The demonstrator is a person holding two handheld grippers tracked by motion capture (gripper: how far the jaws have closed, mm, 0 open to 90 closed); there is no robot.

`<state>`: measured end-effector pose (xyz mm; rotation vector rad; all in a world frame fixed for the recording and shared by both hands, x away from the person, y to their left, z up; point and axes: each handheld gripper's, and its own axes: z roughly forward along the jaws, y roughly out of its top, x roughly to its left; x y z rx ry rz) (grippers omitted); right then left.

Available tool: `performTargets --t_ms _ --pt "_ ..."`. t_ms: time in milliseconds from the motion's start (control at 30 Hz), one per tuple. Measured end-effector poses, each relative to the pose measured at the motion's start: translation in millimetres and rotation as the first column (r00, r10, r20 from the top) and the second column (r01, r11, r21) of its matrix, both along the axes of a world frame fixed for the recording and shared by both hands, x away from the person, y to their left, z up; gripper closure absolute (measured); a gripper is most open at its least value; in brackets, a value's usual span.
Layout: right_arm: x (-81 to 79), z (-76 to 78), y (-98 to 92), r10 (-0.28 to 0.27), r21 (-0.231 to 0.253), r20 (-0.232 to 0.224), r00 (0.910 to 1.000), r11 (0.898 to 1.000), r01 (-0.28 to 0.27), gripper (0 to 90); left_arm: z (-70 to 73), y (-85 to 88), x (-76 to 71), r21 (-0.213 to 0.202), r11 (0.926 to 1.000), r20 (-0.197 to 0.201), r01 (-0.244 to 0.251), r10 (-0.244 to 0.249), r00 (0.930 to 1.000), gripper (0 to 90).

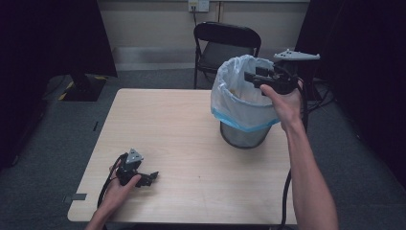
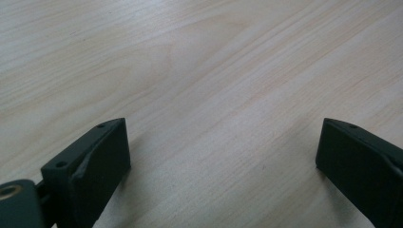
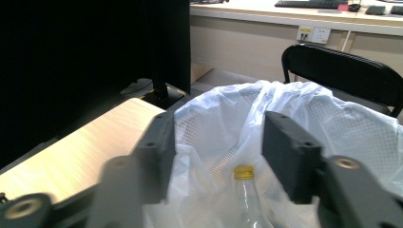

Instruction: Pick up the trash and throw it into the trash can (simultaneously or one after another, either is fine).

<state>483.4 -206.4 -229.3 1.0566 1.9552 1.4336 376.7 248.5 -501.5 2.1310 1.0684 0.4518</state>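
Note:
A mesh waste bin [image 1: 244, 134] lined with a white plastic bag [image 1: 237, 98] stands on the right half of the wooden table [image 1: 191, 143]. My right gripper [image 1: 253, 76] hovers over the bin's rim, open with nothing between its jaws. In the right gripper view the gripper [image 3: 216, 152] looks down into the bag [image 3: 332, 123], where a clear bottle [image 3: 247, 202] with a yellow cap [image 3: 244, 173] stands below the jaws. My left gripper [image 1: 151, 178] rests low on the table near the front left, open and empty. Its view shows the gripper [image 2: 221, 152] above bare wood [image 2: 209, 71].
A black folding chair [image 1: 225, 45] stands behind the table, close to the bin. Dark curtains hang at both sides. A black stand base [image 1: 84, 86] sits on the floor at the back left. A wall socket [image 1: 198, 5] is on the far wall.

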Motion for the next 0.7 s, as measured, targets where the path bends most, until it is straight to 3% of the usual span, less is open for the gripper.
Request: performTargets --t_ms 200,467,700 --pt "-2.7 0.4 1.8 0.019 0.015 -0.003 0.9998 1.0 -0.019 35.5 0.0 0.0 0.0 0.0 1.0 0.0 0.0 0.0 1.0 3.6" --pt "-8.3 -4.8 6.2 0.06 0.022 -0.004 0.9982 0.998 -0.06 36.3 0.0 0.0 0.0 0.0 1.0 0.0 0.0 0.0 1.0 3.6" --pt "-20.7 -11.8 13.8 0.102 0.016 0.01 0.9948 0.995 -0.102 48.5 0.1 0.2 0.1 0.004 1.0 0.0 0.002 -0.002 1.0 3.6"
